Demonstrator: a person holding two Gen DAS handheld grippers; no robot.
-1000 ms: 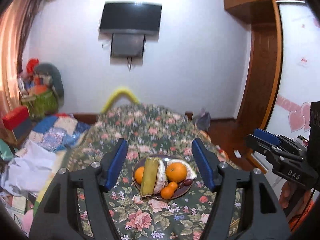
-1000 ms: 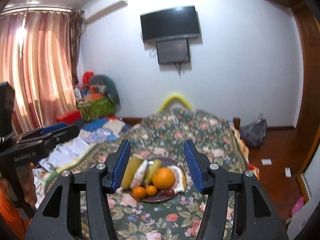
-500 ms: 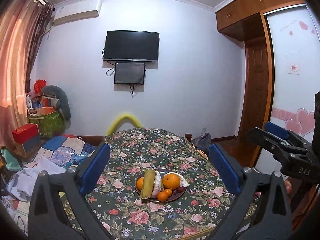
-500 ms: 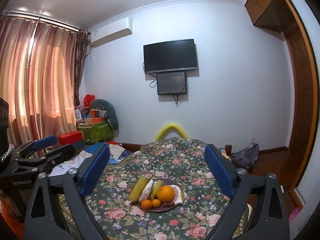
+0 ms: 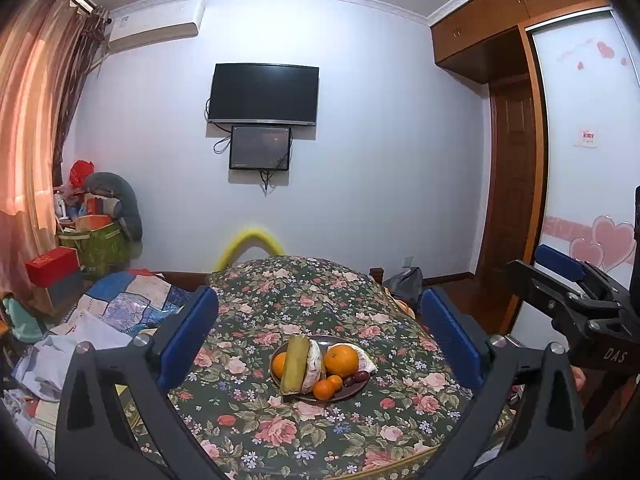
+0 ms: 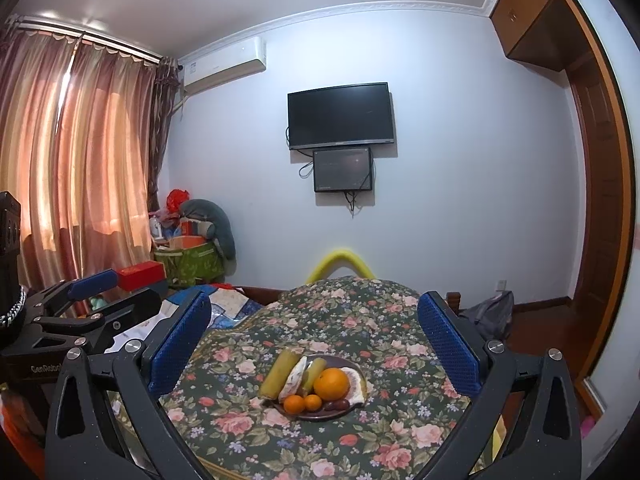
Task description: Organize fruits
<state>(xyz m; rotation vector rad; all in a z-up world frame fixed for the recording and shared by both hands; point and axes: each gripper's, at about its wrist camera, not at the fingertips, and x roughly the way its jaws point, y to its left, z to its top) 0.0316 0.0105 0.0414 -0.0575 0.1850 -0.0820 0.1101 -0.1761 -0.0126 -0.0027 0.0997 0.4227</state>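
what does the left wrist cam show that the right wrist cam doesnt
Only the left wrist view shows the sliding wardrobe door with pink heart decals and the right gripper from the side. Only the right wrist view shows the full spread of pink curtains and the left gripper from the side. Both show the dark plate of fruit with the large orange on the floral tablecloth, the wall TV and the air conditioner. Both grippers are open, holding nothing.

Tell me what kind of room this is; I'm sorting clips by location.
Likely a home bedroom: a floral-covered table, wall-mounted black television, pink window curtains and a wooden wardrobe.
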